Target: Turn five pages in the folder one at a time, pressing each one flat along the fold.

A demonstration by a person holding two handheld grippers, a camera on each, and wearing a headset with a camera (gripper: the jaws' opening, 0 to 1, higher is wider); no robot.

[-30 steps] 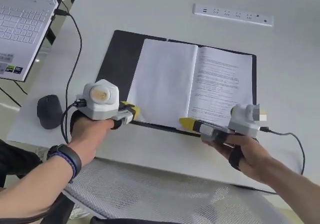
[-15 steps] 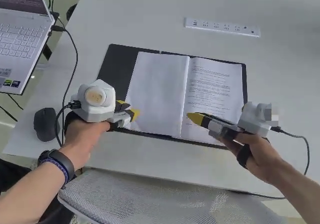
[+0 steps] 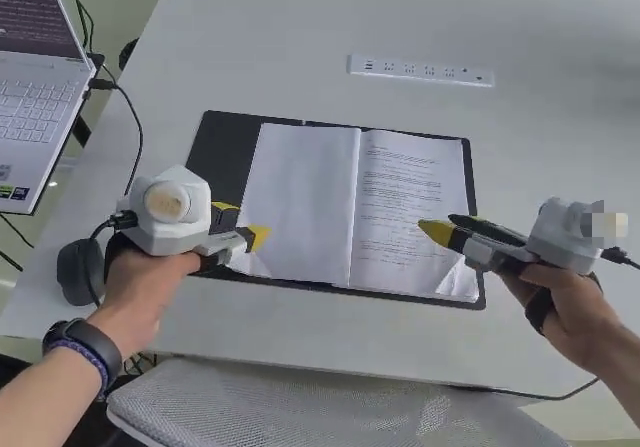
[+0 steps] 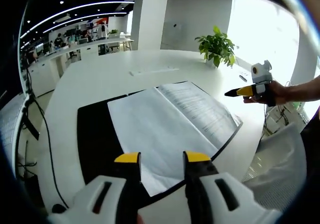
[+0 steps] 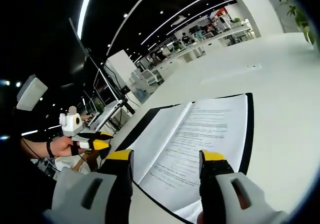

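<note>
Head view is showing a black folder (image 3: 222, 139) lying open on a white table (image 3: 300, 27), just in front of the person. Inside it, a blank white page (image 3: 300, 202) is lying on the left half and a page of printed text (image 3: 405, 207) is lying on the right half, the two meeting at the fold in the middle. The folder's black cover is showing as a wide band left of the blank page and as a thin border along the right and near edges.

The left gripper (image 3: 245, 237) is hovering at the folder's near left corner, its yellow tips pointing at the bottom corner of the blank page. Its own view has the jaws of the left gripper (image 4: 162, 157) standing spread, with nothing between them. The right gripper (image 3: 445, 229) is hanging over the lower part of the printed page, pointing toward the fold. Whether it is touching the paper, I cannot tell. In the right gripper view the jaws of that gripper (image 5: 166, 155) are also standing apart and are holding nothing.

Beyond the folder a white power strip (image 3: 420, 69) is lying on the table. A laptop (image 3: 30, 87) is sitting open at the far left, with a dark mouse (image 3: 75, 267) near the person's left hand. A potted plant (image 4: 216, 46) is standing on the table's far side in the left gripper view.
</note>
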